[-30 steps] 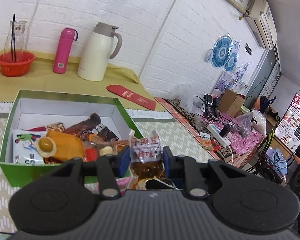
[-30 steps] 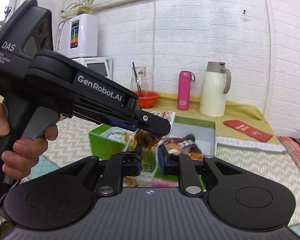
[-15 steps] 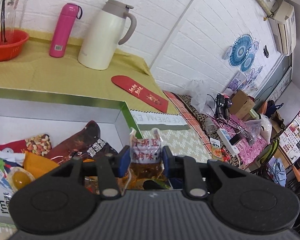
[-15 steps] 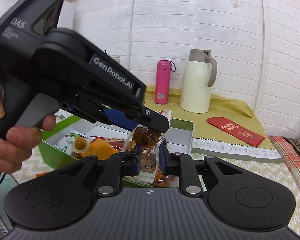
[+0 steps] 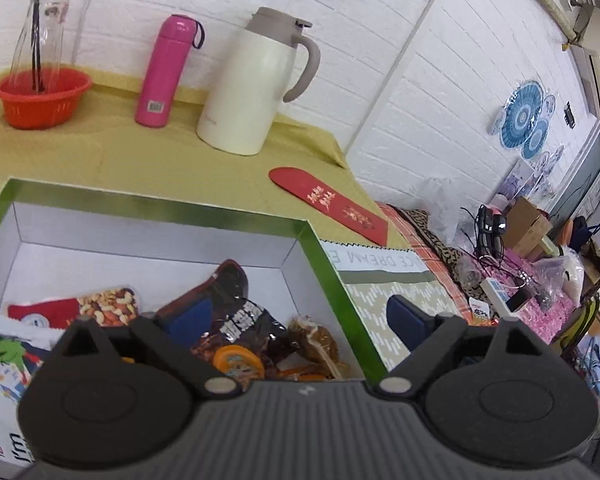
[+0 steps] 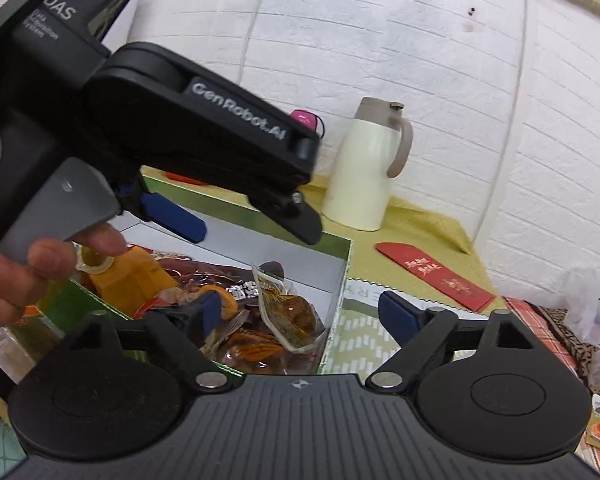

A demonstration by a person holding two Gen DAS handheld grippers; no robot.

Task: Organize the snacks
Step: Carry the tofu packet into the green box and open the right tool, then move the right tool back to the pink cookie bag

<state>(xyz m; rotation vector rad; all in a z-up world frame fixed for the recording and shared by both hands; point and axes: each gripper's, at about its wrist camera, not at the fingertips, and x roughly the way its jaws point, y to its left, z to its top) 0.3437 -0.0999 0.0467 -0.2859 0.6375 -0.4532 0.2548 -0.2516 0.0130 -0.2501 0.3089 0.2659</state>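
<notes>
A green-rimmed white box holds several snack packets: a dark packet, a nut packet and a brown snack in clear wrap. My left gripper hangs over the box's right part. Its jaws are opening, with nothing pressed between the blue pads. In the right wrist view, my right gripper is also opening wide above the box. A clear packet of brown snack lies loose below it among the others. A hand holds the left gripper just above and to the left.
On the yellow cloth behind the box stand a cream jug, a pink flask and a red basket with a glass vase. A red envelope lies right of the box. A cluttered side table stands farther right.
Both grippers went from shut on clear snack packets to wide open. The packets dropped into the box. Both hands came closer and lower over the box.
</notes>
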